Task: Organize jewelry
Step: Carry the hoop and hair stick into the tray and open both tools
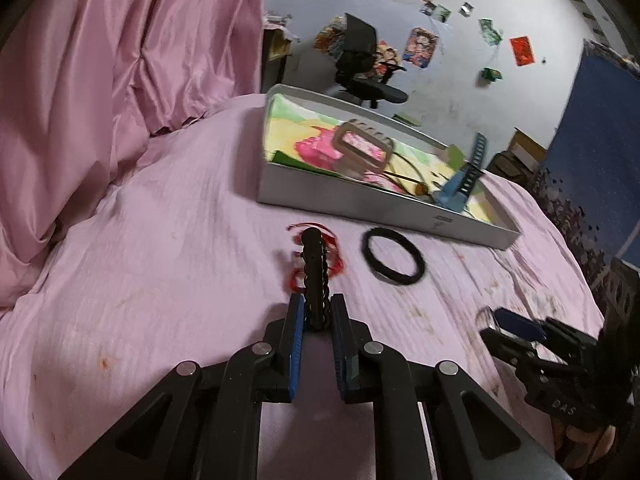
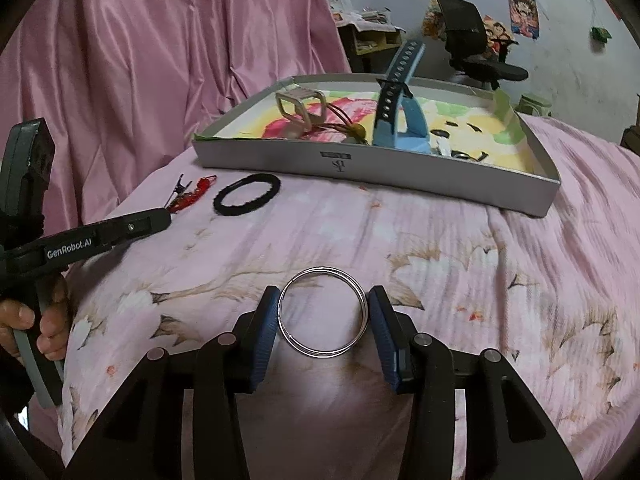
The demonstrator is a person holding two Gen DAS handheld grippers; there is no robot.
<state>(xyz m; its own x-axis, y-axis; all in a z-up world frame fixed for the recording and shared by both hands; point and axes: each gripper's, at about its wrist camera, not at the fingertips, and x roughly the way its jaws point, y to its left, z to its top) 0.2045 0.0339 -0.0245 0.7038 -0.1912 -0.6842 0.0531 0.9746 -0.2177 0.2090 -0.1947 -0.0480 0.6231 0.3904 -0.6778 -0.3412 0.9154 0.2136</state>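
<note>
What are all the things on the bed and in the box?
box: 1, grey, on the pink bedcover, far side
square bangle: 1, beige, in the box, left part
watch strap: 1, blue and black, in the box, sticking up
cord with bead: 1, dark red, in the box, middle
hair tie: 1, black, on the cover in front of the box
red string piece: 1, red, left of the hair tie
black chain band: 1, black, in the left hand-held gripper
metal ring: 1, silver, between the fingers of the right hand-held gripper
office chair: 1, black, on the floor behind
hand: 1, holding the left handle
</note>
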